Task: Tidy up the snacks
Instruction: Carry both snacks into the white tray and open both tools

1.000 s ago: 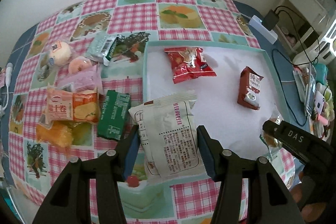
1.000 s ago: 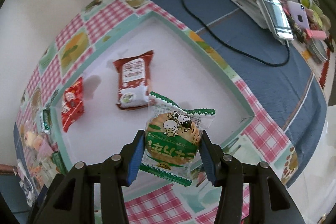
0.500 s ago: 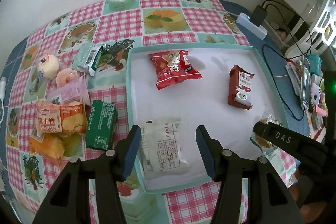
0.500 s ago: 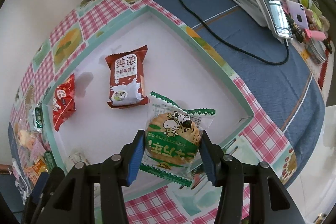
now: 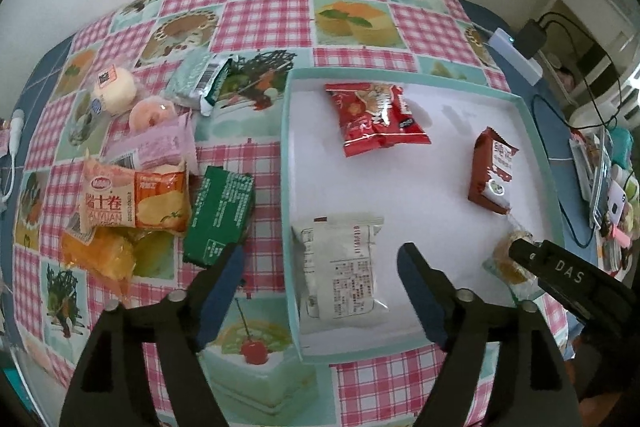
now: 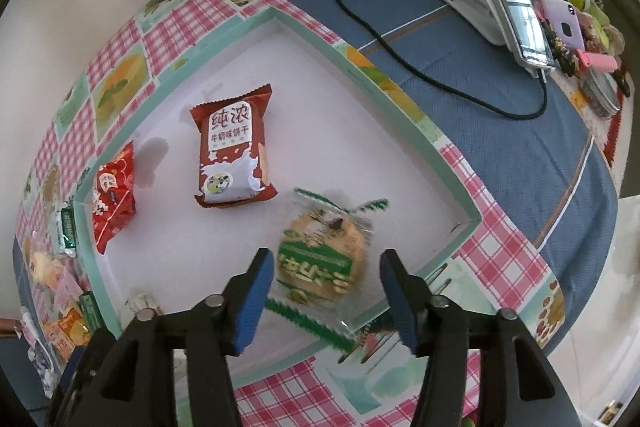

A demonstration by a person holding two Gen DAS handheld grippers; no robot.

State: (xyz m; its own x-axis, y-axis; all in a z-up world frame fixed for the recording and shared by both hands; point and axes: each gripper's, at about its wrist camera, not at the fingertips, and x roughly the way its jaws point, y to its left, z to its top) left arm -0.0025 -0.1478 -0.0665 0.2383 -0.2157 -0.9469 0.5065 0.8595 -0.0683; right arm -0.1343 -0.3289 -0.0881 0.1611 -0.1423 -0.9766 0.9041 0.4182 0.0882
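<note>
Both claws point steeply down over tray (image 5: 536, 131), just opened: left claw (image 5: 320, 285) wide, right claw (image 6: 326, 281) clear of cracker packet (image 6: 322, 263).

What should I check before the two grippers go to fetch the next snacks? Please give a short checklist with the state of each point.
1. Left gripper has let go: ok. Its jaws have just been opening, and the white packet lies flat in the tray, clear of both pads.
2. Right gripper has let go: ok. Its jaws have just been opening; the green cracker packet is clear of both pads.
3. Cracker packet settled: cannot tell, it looks blurred.
4. All four packets inside the tray rim: ok.
5. Snacks left to collect: ok, the dark green packet and orange packet lie on the cloth left of the tray.
</note>
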